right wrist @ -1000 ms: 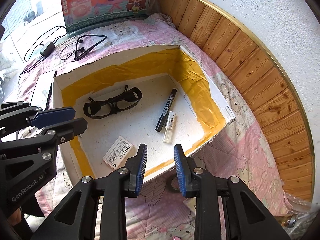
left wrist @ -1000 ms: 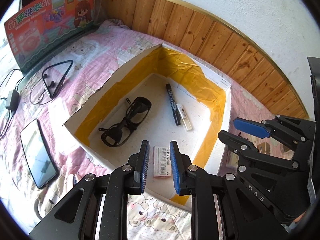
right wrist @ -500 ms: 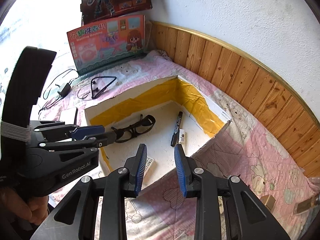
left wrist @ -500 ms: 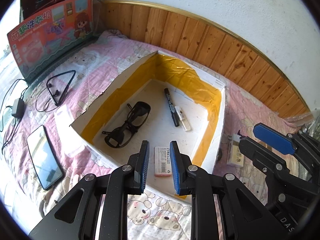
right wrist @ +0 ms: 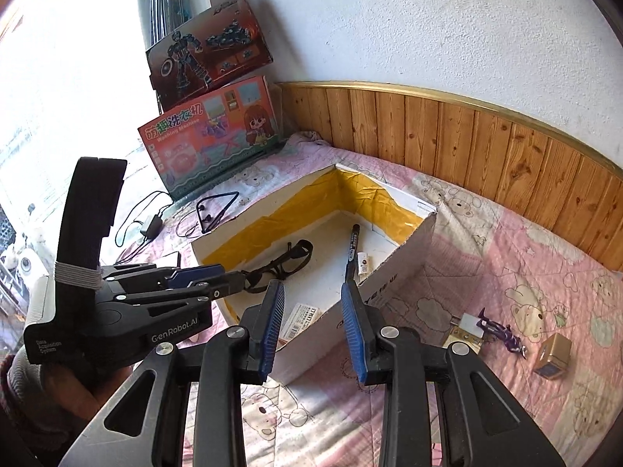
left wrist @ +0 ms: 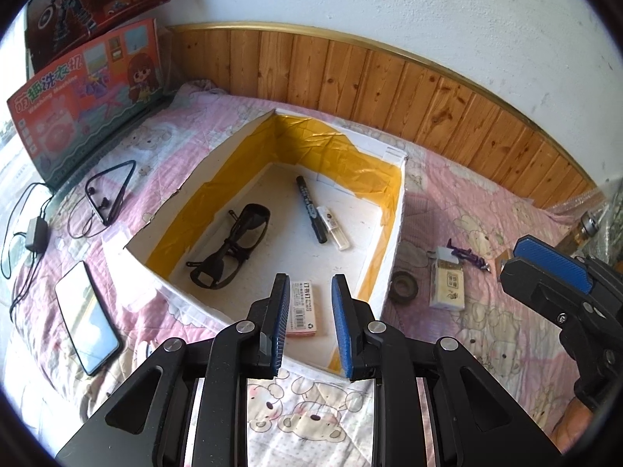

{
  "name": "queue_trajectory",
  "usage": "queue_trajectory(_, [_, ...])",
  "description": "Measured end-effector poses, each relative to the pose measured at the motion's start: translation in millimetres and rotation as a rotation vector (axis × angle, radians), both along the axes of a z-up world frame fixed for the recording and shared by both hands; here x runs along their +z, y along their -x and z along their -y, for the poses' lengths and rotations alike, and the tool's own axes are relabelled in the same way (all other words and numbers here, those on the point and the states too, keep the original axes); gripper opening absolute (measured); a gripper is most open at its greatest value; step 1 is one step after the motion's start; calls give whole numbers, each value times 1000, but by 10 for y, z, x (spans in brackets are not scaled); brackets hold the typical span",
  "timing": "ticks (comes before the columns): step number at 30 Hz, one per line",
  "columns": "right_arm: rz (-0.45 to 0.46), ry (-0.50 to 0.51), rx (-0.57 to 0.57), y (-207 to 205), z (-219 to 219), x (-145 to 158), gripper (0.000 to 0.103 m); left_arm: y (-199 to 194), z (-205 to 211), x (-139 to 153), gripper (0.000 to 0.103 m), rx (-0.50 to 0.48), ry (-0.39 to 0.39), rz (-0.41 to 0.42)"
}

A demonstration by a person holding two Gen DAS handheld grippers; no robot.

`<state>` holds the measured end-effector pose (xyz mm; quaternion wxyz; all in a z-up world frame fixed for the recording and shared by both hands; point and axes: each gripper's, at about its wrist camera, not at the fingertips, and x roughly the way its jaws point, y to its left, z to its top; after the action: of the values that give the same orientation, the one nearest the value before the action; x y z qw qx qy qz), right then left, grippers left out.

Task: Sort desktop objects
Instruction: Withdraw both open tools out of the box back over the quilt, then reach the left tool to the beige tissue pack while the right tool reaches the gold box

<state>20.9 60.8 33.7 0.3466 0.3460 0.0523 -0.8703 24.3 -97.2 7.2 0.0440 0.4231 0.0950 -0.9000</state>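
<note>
Both grippers pulled up and back from the box, and the loose bits to its right came into view!

Going left to right: the phone [left wrist: 87, 321] and the neckband earphones [left wrist: 113, 190] lay out on the pink quilt [left wrist: 467, 214] off the box's left wall, while the white box [left wrist: 395, 233] already held the glasses [left wrist: 233, 247], marker [left wrist: 309, 210] and staple pack [left wrist: 303, 309]. The left gripper [left wrist: 307, 325] hung over the box's near edge, jaws parted, gripping nothing. Tape roll [left wrist: 404, 287] sat just beside the right wall, and the small carton [left wrist: 447, 284] near it. The right gripper [right wrist: 313, 329] was likewise open and empty. My call: come down square over one loose item and spread wider before closing.
</note>
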Motion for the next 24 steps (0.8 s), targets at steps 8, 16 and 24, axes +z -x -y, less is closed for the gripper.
queue_trajectory(8, [34,90,-50,4,-443,72,33,18,-451,23,23,-129,43,-40])
queue_trajectory(16, [60,78,-131,192,-869,-88,33,128,-920,-165,26,-266,71,-5])
queue_trajectory(24, [74,41,-282,606,-1478,-245,35,328,-1294,-368,36,-392,43,21])
